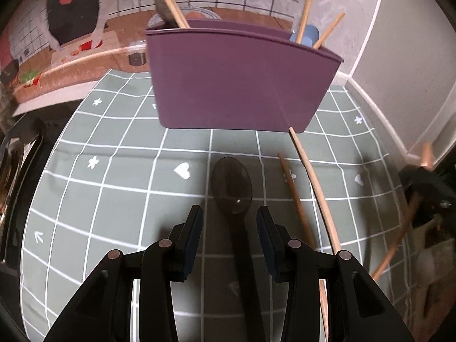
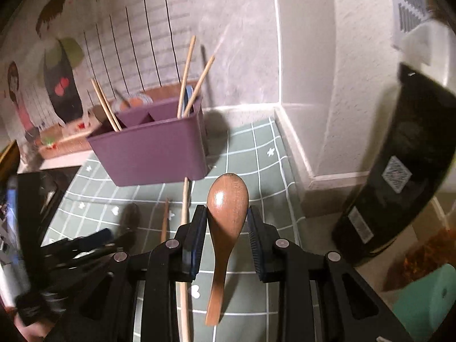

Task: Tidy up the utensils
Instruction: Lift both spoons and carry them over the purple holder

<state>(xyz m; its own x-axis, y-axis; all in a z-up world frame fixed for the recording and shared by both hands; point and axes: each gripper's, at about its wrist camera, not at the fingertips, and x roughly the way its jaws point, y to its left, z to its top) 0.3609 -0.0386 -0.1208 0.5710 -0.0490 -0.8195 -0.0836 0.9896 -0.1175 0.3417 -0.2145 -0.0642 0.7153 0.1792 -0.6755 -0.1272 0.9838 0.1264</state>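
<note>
A dark spoon (image 1: pixel 232 185) lies on the green grid mat (image 1: pixel 114 199), bowl toward the purple utensil holder (image 1: pixel 242 79). My left gripper (image 1: pixel 229 216) hovers open over its handle, and the pads stand clear of it on both sides. My right gripper (image 2: pixel 226 222) is shut on a brown wooden spoon (image 2: pixel 228 199), lifted off the mat with its bowl pointing at the holder (image 2: pixel 151 148). Two loose chopsticks (image 1: pixel 313 182) (image 1: pixel 293 193) lie on the mat right of the dark spoon. The holder has several chopsticks (image 2: pixel 186 77) standing in it.
The holder stands near the back wall, close to the room's corner (image 2: pixel 279 108). A tall black appliance (image 2: pixel 399 185) stands at the right and a teal object (image 2: pixel 427 299) at the lower right. A dark object (image 1: pixel 17 171) borders the mat's left edge.
</note>
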